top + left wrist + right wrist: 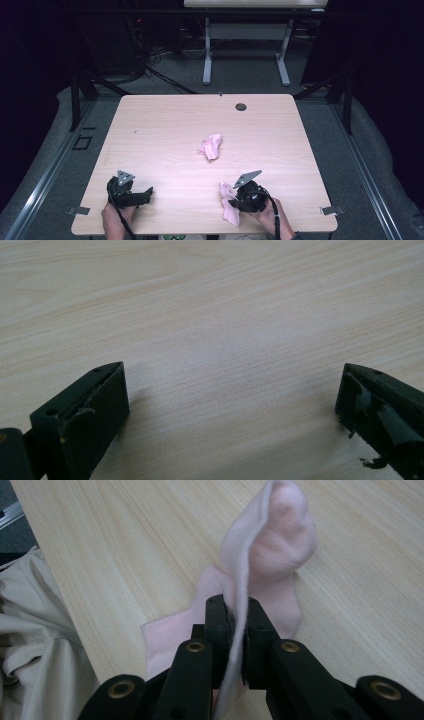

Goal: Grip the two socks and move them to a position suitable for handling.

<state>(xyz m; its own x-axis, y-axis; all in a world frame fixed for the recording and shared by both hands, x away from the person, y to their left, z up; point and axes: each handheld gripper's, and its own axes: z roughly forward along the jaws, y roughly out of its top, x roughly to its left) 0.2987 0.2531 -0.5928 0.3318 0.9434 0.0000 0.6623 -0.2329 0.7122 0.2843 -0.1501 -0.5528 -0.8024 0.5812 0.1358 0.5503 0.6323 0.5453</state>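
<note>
A pink sock (pixel 229 205) lies near the table's front edge, and my right gripper (pixel 235 201) is shut on it. In the right gripper view the sock (pixel 272 545) stands up between the two black jaws, pinched along its edge, with my right gripper (pixel 236 611) closed tight on the fabric. A second pink sock (pixel 211 146) lies crumpled near the middle of the table. My left gripper (pixel 150 192) rests at the front left, open, with bare wood between its fingers (pixel 100 400).
The light wooden table (pixel 165 120) has a small round grommet (pixel 241 106) near its far edge. Beige clothing (pixel 35 630) shows beyond the table's front edge in the right gripper view. A white-legged desk (pixel 245 45) stands behind on grey floor.
</note>
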